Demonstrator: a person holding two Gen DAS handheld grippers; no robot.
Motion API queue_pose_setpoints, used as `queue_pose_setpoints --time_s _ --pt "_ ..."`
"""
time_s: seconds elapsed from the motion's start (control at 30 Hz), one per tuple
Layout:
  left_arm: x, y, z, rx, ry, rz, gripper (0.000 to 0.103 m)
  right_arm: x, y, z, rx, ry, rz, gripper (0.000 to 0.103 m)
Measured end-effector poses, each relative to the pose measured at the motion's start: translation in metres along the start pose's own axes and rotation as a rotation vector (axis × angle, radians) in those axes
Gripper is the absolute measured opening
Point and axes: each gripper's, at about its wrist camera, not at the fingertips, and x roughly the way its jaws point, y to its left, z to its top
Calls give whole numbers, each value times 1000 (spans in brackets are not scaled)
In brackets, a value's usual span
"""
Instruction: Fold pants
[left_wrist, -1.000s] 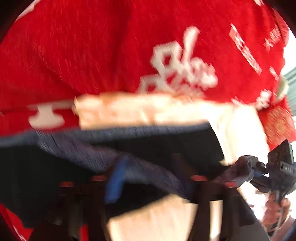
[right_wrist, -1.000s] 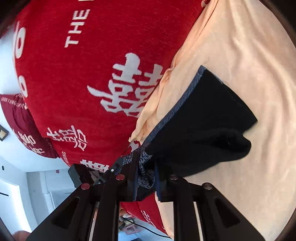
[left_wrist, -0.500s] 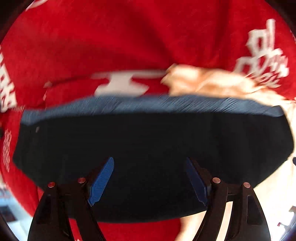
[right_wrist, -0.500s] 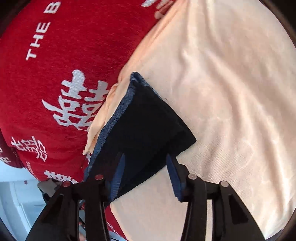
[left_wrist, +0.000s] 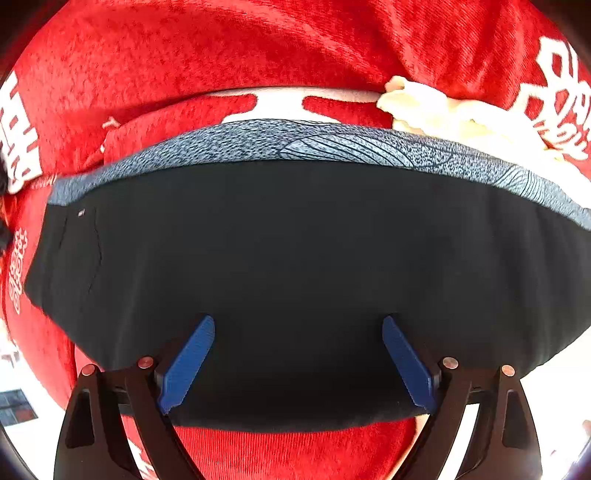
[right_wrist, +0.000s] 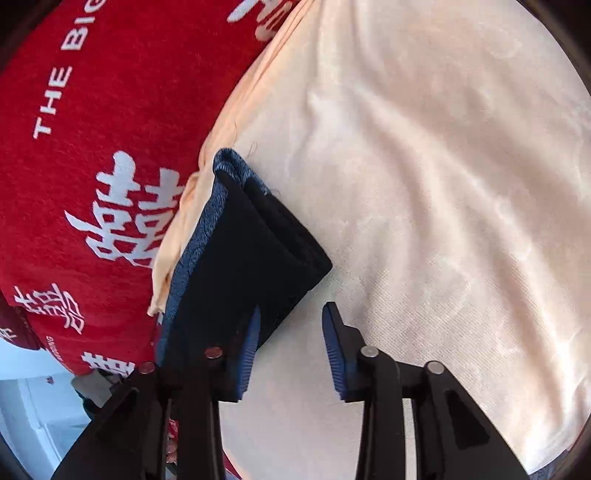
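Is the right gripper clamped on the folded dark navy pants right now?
No, the right gripper is open, its blue pads apart beside the folded dark navy pants.

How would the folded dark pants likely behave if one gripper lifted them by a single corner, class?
The folded pants would probably droop and unfold: their stacked layers lie loose, nothing pinning them. They look thin and light, likely easy to lift. Pushed across the peach sheet, they might bunch up, since both fabrics look soft and textured.
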Motion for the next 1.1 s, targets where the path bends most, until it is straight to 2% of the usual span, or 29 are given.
queue_pose_setpoints --time_s 0.1,0.17,0.2,0.23,0.27,0.3,0.37,0.4,0.43,0.47,0.5,0.57,0.63,0.67,0.73,0.8,0.87,0.93,0.97,1.0,1.03,1.1 --pt "-7 -2 4 6 -47 -26 93 6 -9 5 47 -4 54 41" --pt "2 -6 8 20 -32 -11 93 19 -13 12 87 -7 84 41" --pt "9 -8 9 21 -11 -2 93 22 -13 16 120 -10 70 23" --pt "12 -7 10 14 -13 0 93 23 -9 17 140 -15 91 18" --pt "13 -6 9 11 -21 0 93 17 -4 17 135 -35 120 18" --pt "12 -5 9 16 -23 1 93 10 1 16 101 -43 114 17" --pt "12 -4 6 35 -30 7 94 8 -1 14 46 -14 35 18" --pt "15 -2 3 43 -36 7 96 12 -10 14 65 19 -20 21" --pt "13 -2 1 41 -37 15 100 10 -17 15 97 21 2 23" --pt "10 -3 -5 37 -30 15 100 3 -17 15 116 4 -17 29" --pt "8 -1 -4 29 -12 14 100 -9 -9 14 81 -30 -88 37" --pt "-3 3 0 27 -8 4 100 -35 18 8 -37 -111 -157 37" --pt "-22 3 8 31 -69 -25 100 -43 51 4 -169 -127 -148 36" --pt "-28 1 14 38 -93 -41 100 -38 73 4 -254 -108 -128 36" --pt "-31 -10 31 51 -133 -60 100 -12 107 1 -357 -53 -111 36" --pt "-22 -28 51 51 -145 -55 100 27 136 2 -456 -10 -131 36" --pt "-8 -46 68 40 -146 -58 100 69 154 8 -536 13 -188 36" --pt "12 -58 82 38 -131 -18 100 93 152 20 -577 29 -268 34" --pt "20 -61 85 38 -124 4 100 100 147 28 -593 10 -305 29" --pt "28 -59 87 30 -129 12 100 98 143 35 -593 -19 -309 20" --pt "31 -54 88 17 -135 5 100 93 138 42 -578 -53 -336 18" --pt "32 -40 89 -12 -131 -5 100 77 123 59 -477 -108 -315 18"
